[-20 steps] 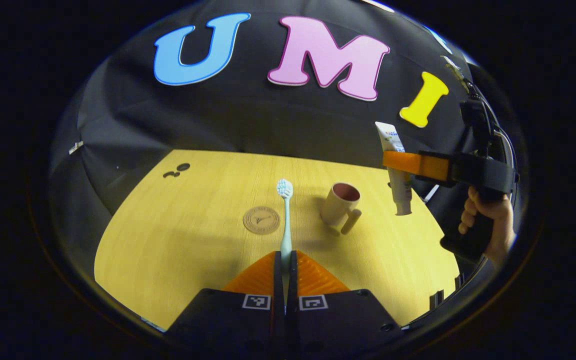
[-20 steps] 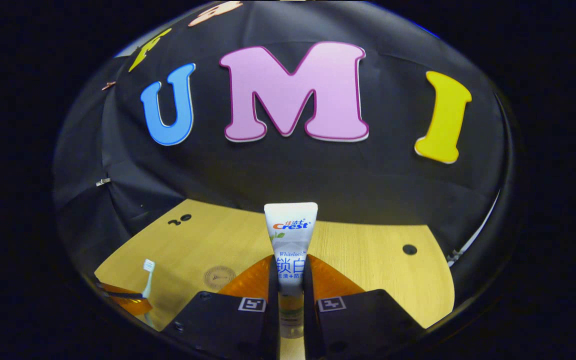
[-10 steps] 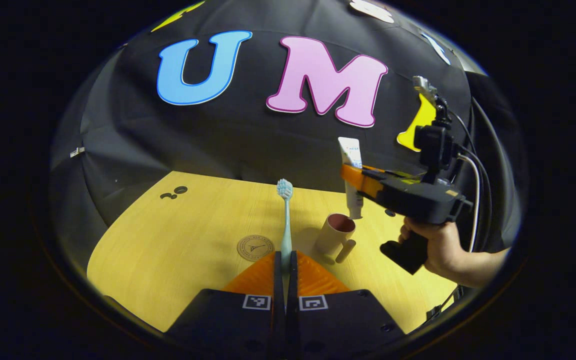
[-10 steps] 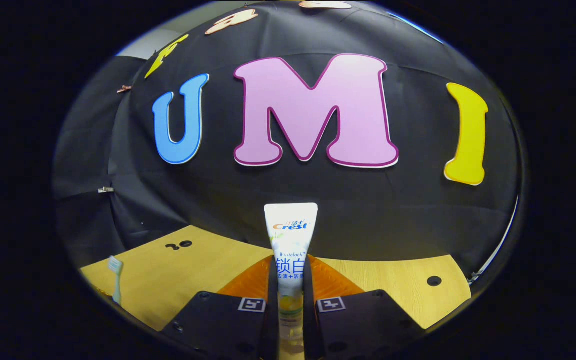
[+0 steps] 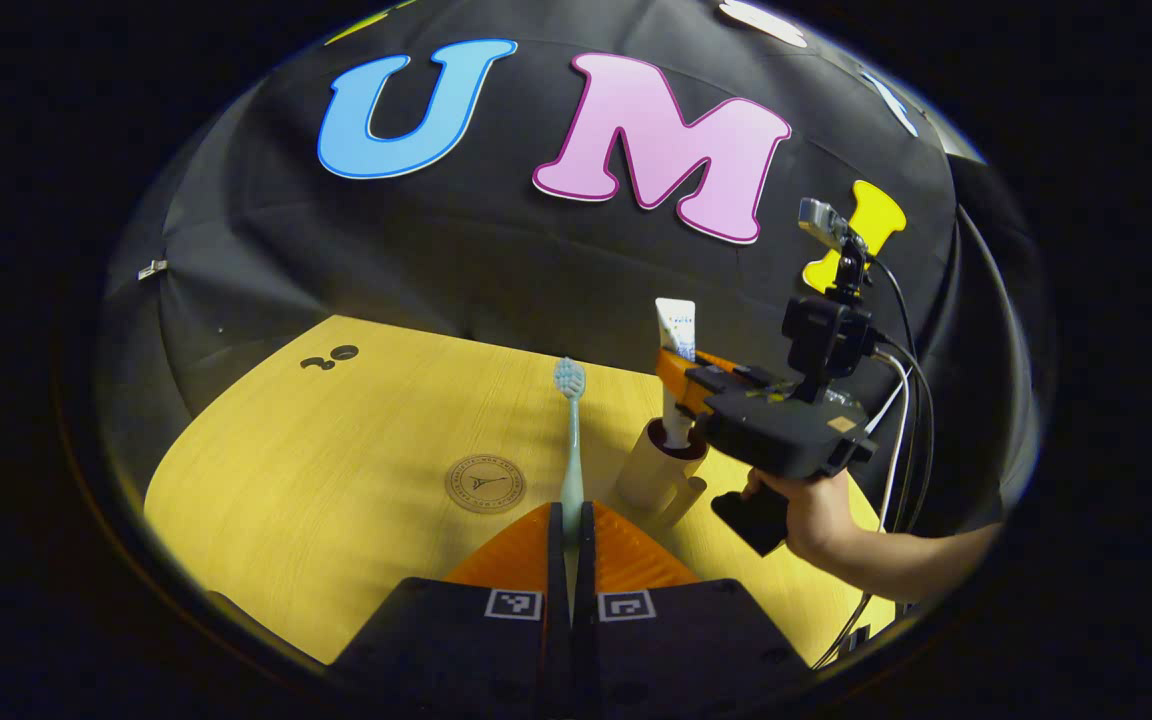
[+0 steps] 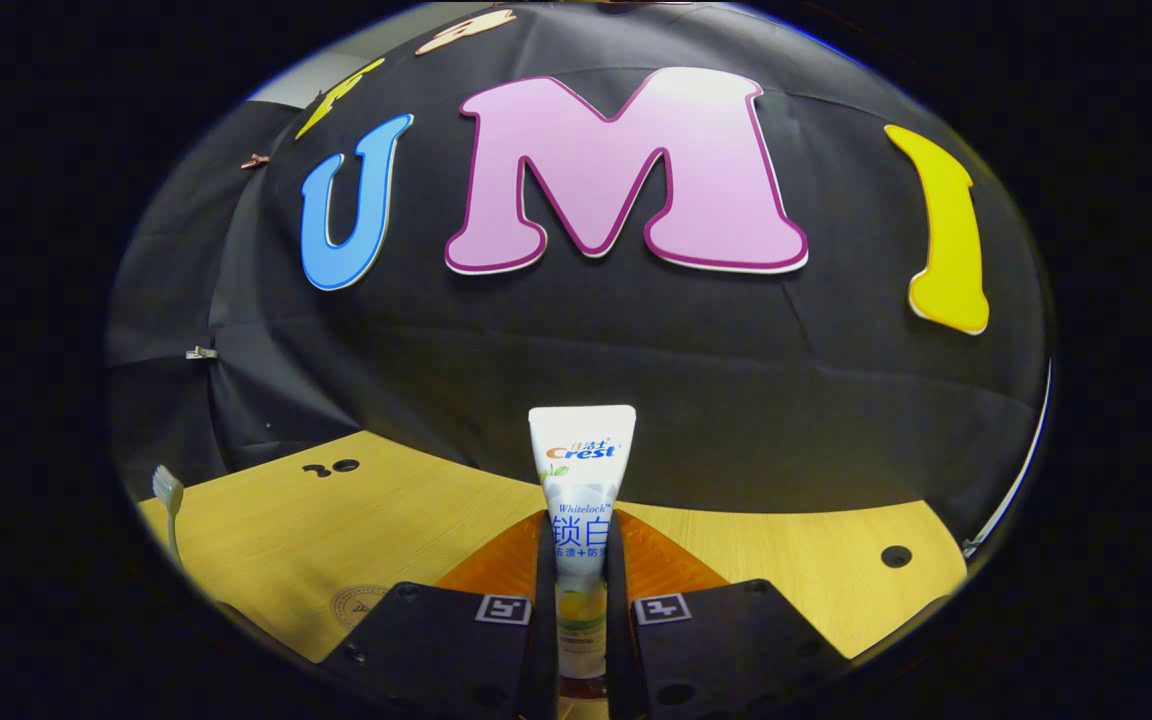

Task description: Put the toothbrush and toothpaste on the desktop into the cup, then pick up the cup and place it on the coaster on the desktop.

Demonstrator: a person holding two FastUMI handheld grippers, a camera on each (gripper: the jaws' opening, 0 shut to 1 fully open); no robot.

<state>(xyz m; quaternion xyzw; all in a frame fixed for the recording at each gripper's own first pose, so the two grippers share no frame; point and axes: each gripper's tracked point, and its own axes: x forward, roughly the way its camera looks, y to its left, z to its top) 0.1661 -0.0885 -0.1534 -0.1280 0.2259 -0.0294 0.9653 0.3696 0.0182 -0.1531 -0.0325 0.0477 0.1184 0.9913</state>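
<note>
We hold the white plastic toothpaste tube [image 5: 676,325] upright, pinched in the right gripper [image 6: 581,560], cap seemingly entering the beige handled cup [image 5: 648,478], while the left gripper [image 5: 570,520] clamps 1 pale-blue toothbrush [image 5: 570,430], ready beside the round brown coaster [image 5: 485,483].

Desktop [image 5: 336,450]: pale yellow wood-grain surface with a rounded far edge, lit brighter toward the near side.
Pair of holes [image 5: 328,356]: two small dark round openings touching each other, at the far left of the desktop.
Single hole [image 6: 896,555]: one dark round opening near the far right edge of the desktop.
Booth wall [image 6: 636,340]: black cloth, creased, rising just behind the desktop's far edge.
Metal clip [image 6: 200,352]: small, silver, pinned to the cloth at the left.
</note>
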